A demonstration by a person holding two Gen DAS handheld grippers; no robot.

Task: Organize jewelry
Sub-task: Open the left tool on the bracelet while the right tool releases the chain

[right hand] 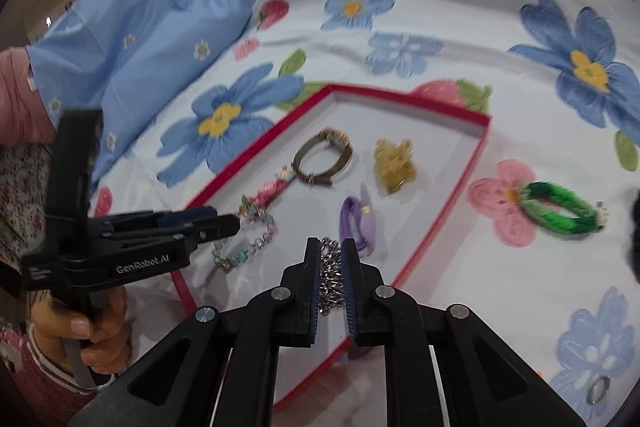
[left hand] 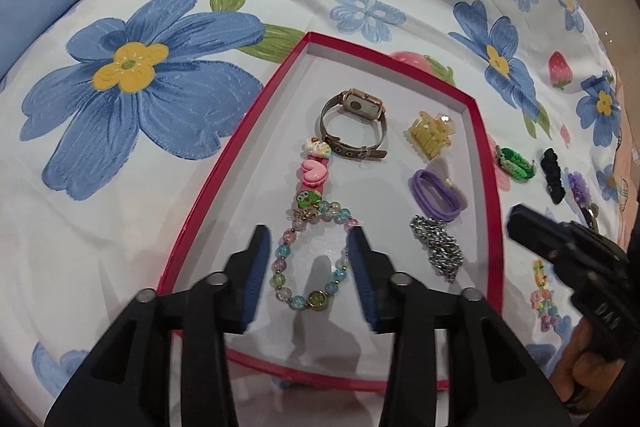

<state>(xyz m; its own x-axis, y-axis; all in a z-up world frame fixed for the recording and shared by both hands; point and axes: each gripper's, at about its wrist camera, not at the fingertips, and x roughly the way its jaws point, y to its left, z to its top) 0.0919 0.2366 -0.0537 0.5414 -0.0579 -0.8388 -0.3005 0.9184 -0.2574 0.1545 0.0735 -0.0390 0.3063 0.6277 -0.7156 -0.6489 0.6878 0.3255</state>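
Note:
A red-rimmed box [left hand: 208, 203] [right hand: 448, 211] lies on a flowered bedsheet. In it lie a watch [left hand: 354, 123] [right hand: 324, 159], a yellow claw clip [left hand: 430, 133] [right hand: 394, 163], purple hair ties [left hand: 438, 197] [right hand: 354, 223], a silver chain [left hand: 438, 247] [right hand: 330, 275] and a beaded bracelet with charms [left hand: 308, 259] [right hand: 248, 247]. My left gripper [left hand: 310, 247] [right hand: 236, 221] is open above the bracelet's bead loop, apart from it. My right gripper [right hand: 331, 255] hovers over the chain with its fingers narrowly apart; in the left wrist view its tip [left hand: 520, 223] shows beyond the box's right rim.
Outside the box to the right lie a green braided bracelet [left hand: 516, 163] [right hand: 560, 211], a black scrunchie [left hand: 552, 175], a purple flower clip [left hand: 580, 187] and a pastel bead string [left hand: 542, 295]. A small ring [right hand: 598, 389] lies near the right. A blue pillow [right hand: 132, 39] lies at the left.

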